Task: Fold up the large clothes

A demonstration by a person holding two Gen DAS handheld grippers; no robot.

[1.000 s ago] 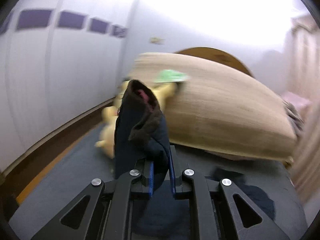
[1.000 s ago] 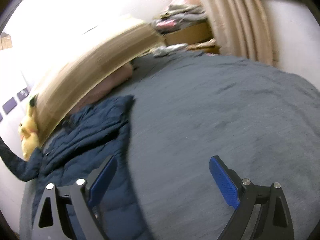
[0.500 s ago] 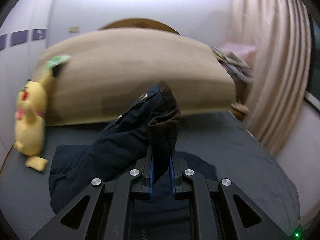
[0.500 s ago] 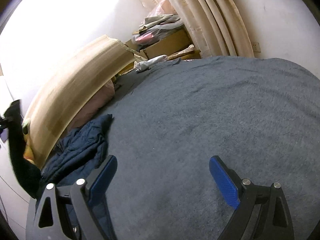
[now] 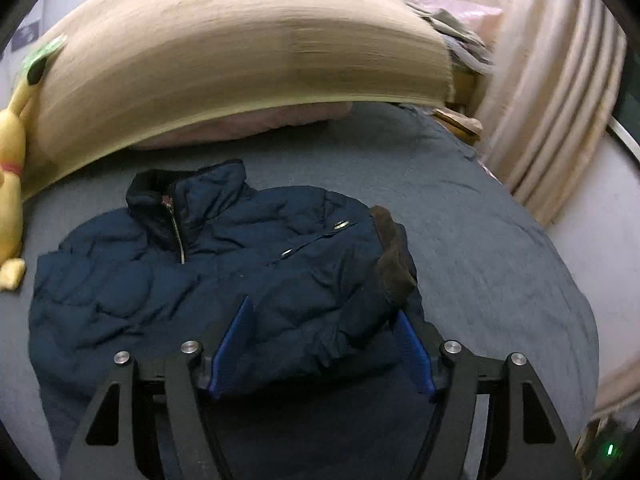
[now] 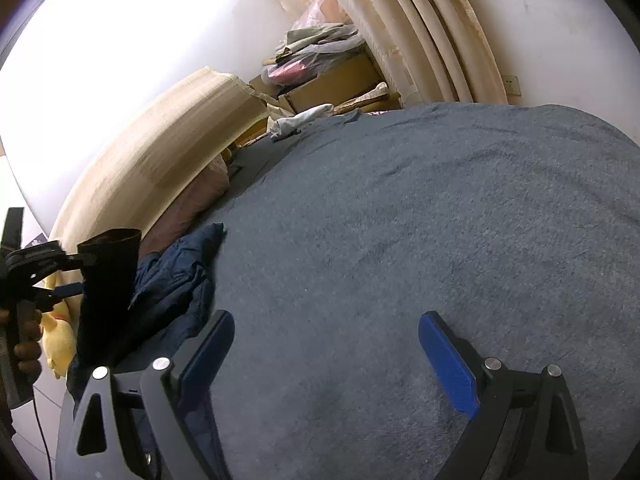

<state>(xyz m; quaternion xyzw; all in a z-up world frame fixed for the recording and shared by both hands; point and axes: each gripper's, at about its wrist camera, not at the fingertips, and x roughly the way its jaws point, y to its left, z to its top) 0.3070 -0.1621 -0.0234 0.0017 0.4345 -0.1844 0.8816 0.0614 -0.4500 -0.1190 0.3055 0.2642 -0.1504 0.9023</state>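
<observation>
A navy padded jacket point(image 5: 200, 280) lies front up on the grey bed cover point(image 5: 500, 248), collar toward the headboard. Its sleeve, with a brown cuff point(image 5: 394, 256), is folded across the chest. My left gripper point(image 5: 324, 344) is over it and its jaws are opening: the sleeve runs between the blue pads, which stand clear of it. The right wrist view shows the left gripper point(image 6: 72, 274) at the far left beside the hanging dark sleeve point(image 6: 108, 280). My right gripper point(image 6: 326, 356) is open over bare cover point(image 6: 400, 220), to the right of the jacket point(image 6: 176, 276), holding nothing.
A beige padded headboard point(image 5: 240, 52) runs behind the jacket with a pink pillow point(image 5: 248, 124) at its foot. A yellow plush toy point(image 5: 10, 184) leans at the left. Curtains point(image 5: 552, 100) hang at the right; cardboard boxes and piled clothes point(image 6: 320, 64) sit beyond the bed.
The left gripper swung right and down with the sleeve, brought it across the jacket's chest, then its jaws went from shut on the cuff to wide apart. The right gripper barely moved.
</observation>
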